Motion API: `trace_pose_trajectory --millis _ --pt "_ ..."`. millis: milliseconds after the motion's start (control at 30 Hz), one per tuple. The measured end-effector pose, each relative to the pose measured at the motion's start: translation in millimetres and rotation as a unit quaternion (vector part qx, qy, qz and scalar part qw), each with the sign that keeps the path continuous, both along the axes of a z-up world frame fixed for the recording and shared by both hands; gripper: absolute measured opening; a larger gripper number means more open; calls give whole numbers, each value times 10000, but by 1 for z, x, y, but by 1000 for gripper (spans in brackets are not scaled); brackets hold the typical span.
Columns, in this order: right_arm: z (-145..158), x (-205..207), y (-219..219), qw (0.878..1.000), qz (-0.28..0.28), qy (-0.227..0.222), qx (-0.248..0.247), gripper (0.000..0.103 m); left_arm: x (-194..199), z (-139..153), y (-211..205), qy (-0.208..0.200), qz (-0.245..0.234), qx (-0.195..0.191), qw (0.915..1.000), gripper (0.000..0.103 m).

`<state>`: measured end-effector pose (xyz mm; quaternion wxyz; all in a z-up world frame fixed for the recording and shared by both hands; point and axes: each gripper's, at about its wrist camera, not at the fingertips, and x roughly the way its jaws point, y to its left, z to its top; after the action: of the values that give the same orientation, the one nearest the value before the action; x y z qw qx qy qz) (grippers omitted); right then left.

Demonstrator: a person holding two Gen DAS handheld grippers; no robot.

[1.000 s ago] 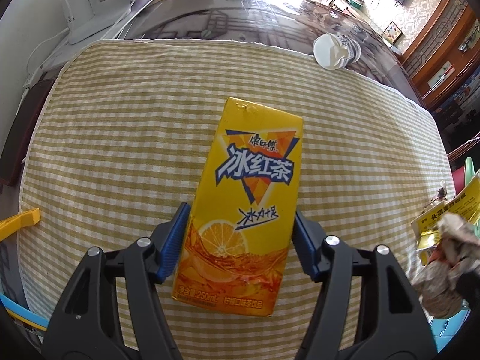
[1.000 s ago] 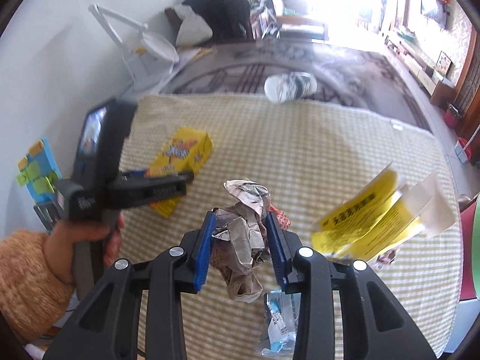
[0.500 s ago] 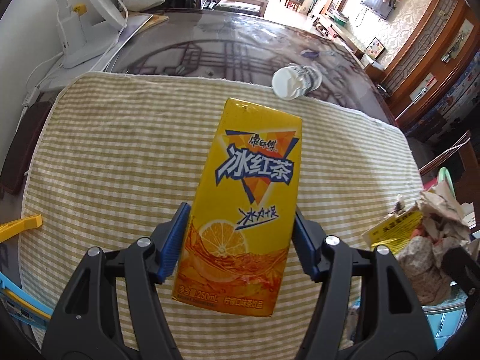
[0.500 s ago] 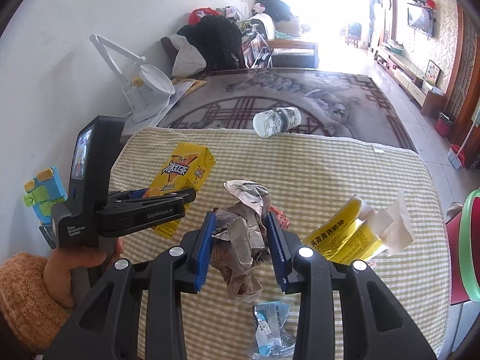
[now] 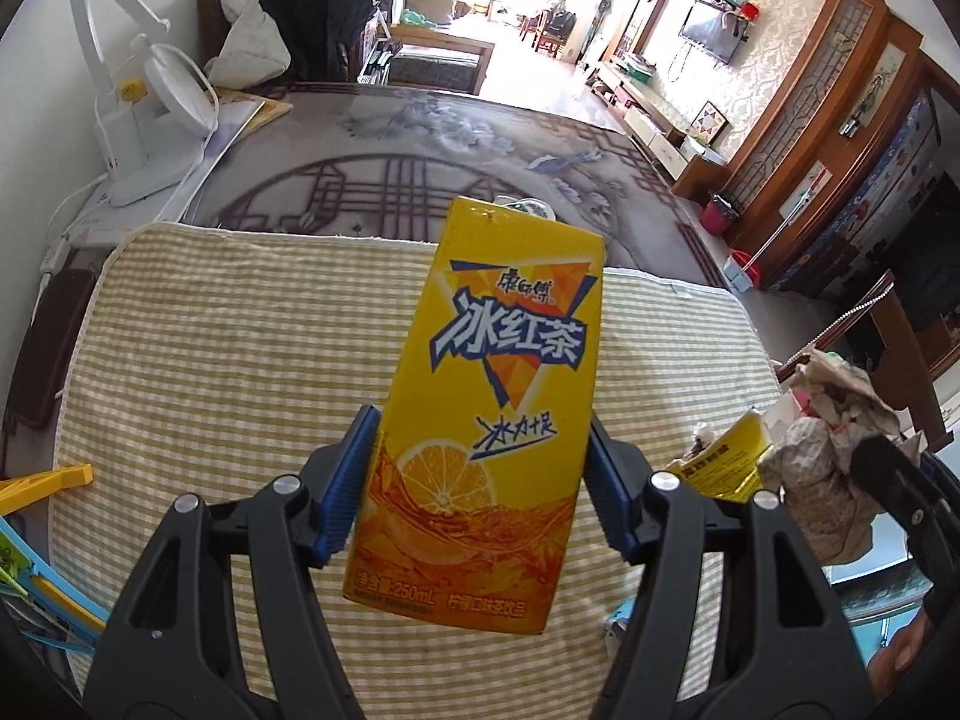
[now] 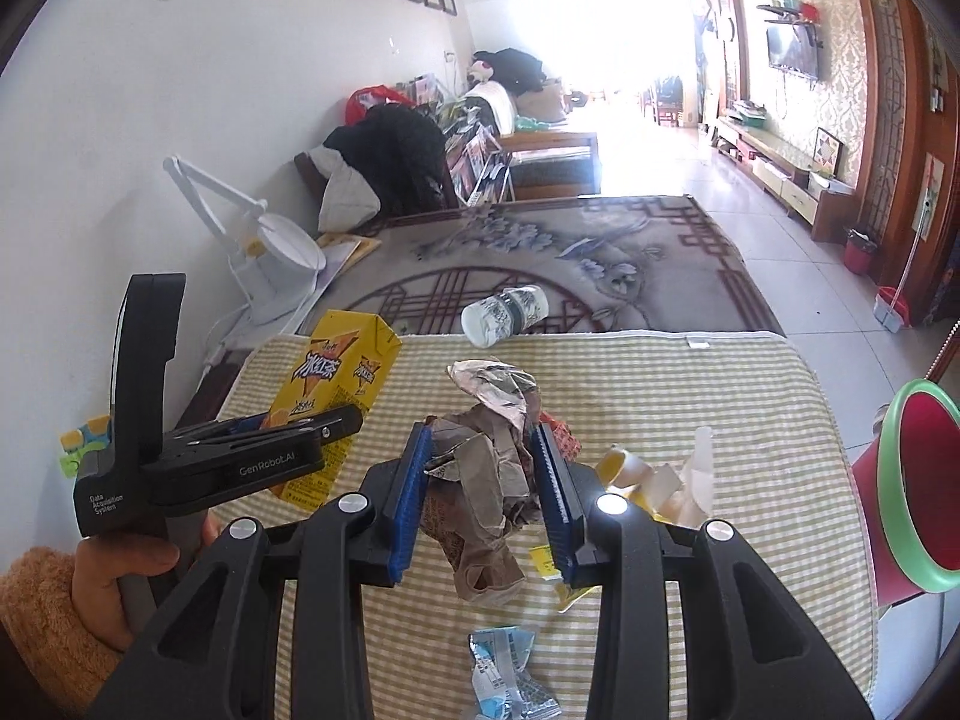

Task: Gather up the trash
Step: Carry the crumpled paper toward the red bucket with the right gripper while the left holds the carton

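Note:
My left gripper [image 5: 480, 474] is shut on a yellow iced-tea carton [image 5: 492, 396] and holds it well above the checked cloth [image 5: 240, 348]. The carton also shows in the right wrist view [image 6: 333, 402], held by the left gripper [image 6: 312, 429]. My right gripper [image 6: 480, 480] is shut on a crumpled paper wad [image 6: 486, 468], lifted above the cloth; the wad shows at the right of the left wrist view [image 5: 834, 450]. A red bin with a green rim [image 6: 912, 480] stands at the table's right edge.
On the cloth lie a yellow wrapper [image 6: 648, 480], a blue-white packet [image 6: 504, 666] and, at the far edge, a toppled paper cup [image 6: 504, 315]. A white desk lamp [image 6: 270, 264] stands at the back left. Yellow and blue plastic [image 5: 36, 486] lies left.
Both grippers have risen and tilted up with their loads; more of the room shows. The red bin has come into the right wrist view.

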<state>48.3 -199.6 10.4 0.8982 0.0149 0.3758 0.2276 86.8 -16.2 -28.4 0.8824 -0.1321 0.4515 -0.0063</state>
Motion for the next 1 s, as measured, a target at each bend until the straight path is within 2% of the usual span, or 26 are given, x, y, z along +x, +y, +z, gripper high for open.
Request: trace_pose_trajectory --millis 400,1000 --pt "4 -3 -43 9998 -54 -16 206 34 -6 10 -35 -85 -16 94 9999 62" --pt "8 11 -128 9991 126 -19 408 34 1 29 -120 -276 127 204 9993 62"
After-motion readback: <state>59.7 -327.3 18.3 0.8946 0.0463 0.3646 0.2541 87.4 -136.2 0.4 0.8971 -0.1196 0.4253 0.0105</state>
